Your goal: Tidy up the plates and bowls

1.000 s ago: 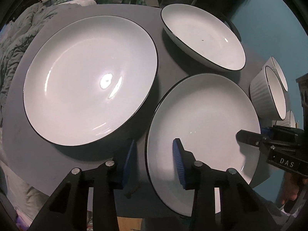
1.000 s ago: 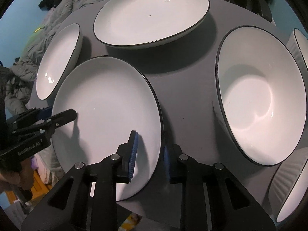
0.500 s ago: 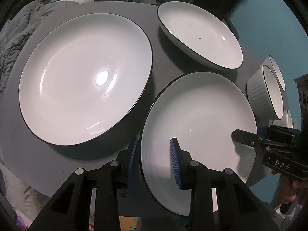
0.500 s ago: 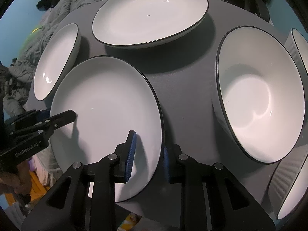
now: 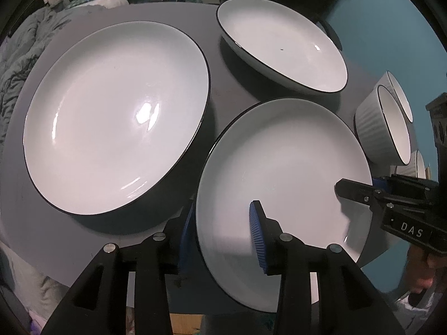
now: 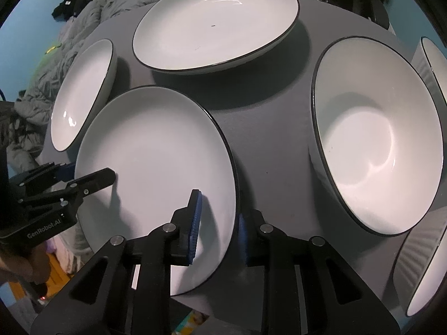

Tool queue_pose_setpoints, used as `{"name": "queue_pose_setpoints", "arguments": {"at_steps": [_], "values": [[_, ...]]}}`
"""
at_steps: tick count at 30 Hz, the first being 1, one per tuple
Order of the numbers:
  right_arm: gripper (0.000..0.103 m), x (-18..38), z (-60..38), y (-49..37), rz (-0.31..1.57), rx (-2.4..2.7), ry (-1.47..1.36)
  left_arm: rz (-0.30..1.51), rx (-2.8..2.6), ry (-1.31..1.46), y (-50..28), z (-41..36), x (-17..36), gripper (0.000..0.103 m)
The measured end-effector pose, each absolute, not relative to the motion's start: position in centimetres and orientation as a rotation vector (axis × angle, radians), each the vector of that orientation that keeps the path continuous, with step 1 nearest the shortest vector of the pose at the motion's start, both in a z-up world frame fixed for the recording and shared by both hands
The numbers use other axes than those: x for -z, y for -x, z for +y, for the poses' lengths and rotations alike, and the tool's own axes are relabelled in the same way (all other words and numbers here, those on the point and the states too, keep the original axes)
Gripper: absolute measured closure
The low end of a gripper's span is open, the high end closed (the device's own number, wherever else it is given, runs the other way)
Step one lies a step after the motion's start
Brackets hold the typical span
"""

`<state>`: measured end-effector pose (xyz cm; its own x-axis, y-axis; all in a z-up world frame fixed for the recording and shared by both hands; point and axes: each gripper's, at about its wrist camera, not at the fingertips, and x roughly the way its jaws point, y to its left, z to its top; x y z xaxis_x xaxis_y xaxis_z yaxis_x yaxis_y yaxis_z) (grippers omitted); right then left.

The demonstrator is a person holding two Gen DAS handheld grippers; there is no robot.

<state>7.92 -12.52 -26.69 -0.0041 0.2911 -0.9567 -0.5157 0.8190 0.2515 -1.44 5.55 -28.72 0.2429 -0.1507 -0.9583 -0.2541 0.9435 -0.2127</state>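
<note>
Left wrist view: the left gripper [image 5: 223, 231] straddles the near rim of a white plate [image 5: 285, 167] on the grey table [image 5: 33, 223], its blue pads spread and not yet clamped. Opposite, the right gripper [image 6: 216, 223] brackets the same plate's other edge, likewise unclenched. A larger plate [image 5: 111, 117] sits just beside; ribbed bowls [image 5: 382, 128] stand nearby.

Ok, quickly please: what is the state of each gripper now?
Left gripper: open, its fingers either side of the near rim of the white black-rimmed plate.
Right gripper: open, straddling the same plate's opposite rim.
</note>
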Motion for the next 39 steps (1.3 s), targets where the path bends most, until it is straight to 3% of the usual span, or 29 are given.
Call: {"name": "queue_pose_setpoints", "arguments": {"at_steps": [21, 39], "values": [[0.088, 24.9, -13.4, -8.4, 1.471, -0.647, 0.122, 1.379, -0.087, 0.431, 0.7, 8.4, 29.0, 0.072], [0.088, 20.8, -14.9, -13.3, 1.426, -0.598, 0.044, 1.318, -0.091, 0.399, -6.5, 9.5, 24.0, 0.072]]}}
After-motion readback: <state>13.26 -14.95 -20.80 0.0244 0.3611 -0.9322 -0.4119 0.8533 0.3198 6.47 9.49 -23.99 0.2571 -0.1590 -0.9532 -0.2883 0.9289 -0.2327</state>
